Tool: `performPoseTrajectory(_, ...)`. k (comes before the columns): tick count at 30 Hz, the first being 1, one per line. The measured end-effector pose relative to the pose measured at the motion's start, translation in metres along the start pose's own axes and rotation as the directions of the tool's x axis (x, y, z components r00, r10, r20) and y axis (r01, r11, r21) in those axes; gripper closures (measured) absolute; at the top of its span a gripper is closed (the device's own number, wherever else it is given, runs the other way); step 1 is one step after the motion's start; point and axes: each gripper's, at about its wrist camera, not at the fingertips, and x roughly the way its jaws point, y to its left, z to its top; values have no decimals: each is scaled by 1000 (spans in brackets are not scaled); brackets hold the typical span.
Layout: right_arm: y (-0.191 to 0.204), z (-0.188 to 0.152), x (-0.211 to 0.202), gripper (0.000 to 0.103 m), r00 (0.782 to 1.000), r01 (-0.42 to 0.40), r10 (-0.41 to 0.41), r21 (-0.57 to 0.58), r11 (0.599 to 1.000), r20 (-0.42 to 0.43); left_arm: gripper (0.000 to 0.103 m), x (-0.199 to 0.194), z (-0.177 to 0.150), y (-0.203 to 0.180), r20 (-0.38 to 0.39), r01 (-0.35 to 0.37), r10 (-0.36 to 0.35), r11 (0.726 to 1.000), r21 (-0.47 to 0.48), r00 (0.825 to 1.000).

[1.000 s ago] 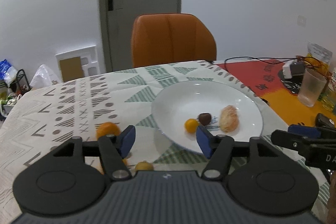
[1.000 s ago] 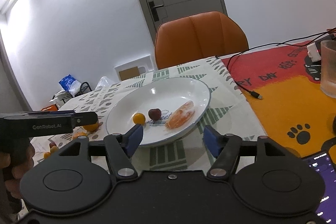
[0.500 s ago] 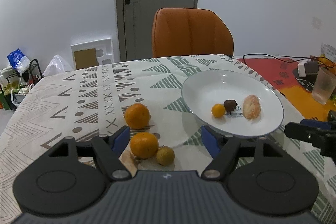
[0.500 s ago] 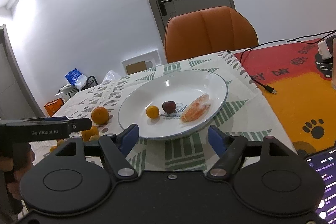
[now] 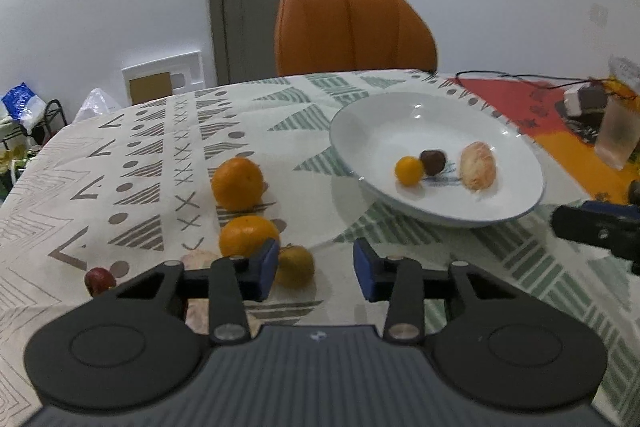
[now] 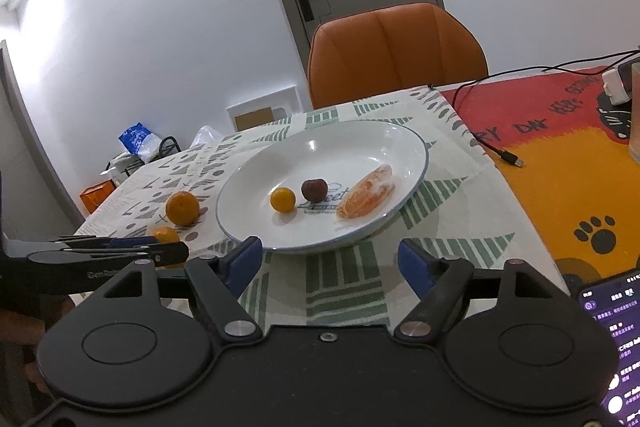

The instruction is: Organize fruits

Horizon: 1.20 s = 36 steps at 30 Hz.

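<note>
Hovering my left gripper [image 5: 314, 265], fingers apart, beside a small greenish fruit [image 5: 295, 265]; it is risking rolling away. Right view: I am holding my right gripper [image 6: 330, 263] apart before the plate [image 6: 400, 139].

White round ceramic plate [image 5: 400, 115] with a thin blue rim carries a small yellow-orange fruit [image 5: 409, 170], a dark maroon fruit [image 5: 433, 161] and a pale orange peeled segment [image 5: 478, 165]. Cream tablecloth [image 5: 160, 163] shows green and grey triangles. Two bright orange mandarins [image 5: 237, 183], orange leather chair [image 5: 354, 31].
</note>
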Motion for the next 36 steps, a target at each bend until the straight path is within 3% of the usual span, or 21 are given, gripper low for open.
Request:
performPoseTrajectory(4, -2, -2, 0, 28, 1000, 7, -7, 5, 1000, -4, 71, 5, -2, 1, 7, -8, 8, 1000, 4, 1000)
performPoseTrajectory(7, -3, -3, 1, 28, 1000, 7, -7, 7, 1000, -5, 85, 7, -1, 1, 19, -34, 34, 999, 12, 999)
performPoseTrajectory(15, -5, -3, 0, 28, 1000, 4, -4, 11, 1000, 1, 86, -6, 9, 4, 62, 7, -5, 999, -34, 998)
performPoseTrajectory(36, -25, -1, -21, 28, 997, 54, -56, 43, 998, 46, 86, -10, 35, -46, 119, 121, -126, 991, 52, 985)
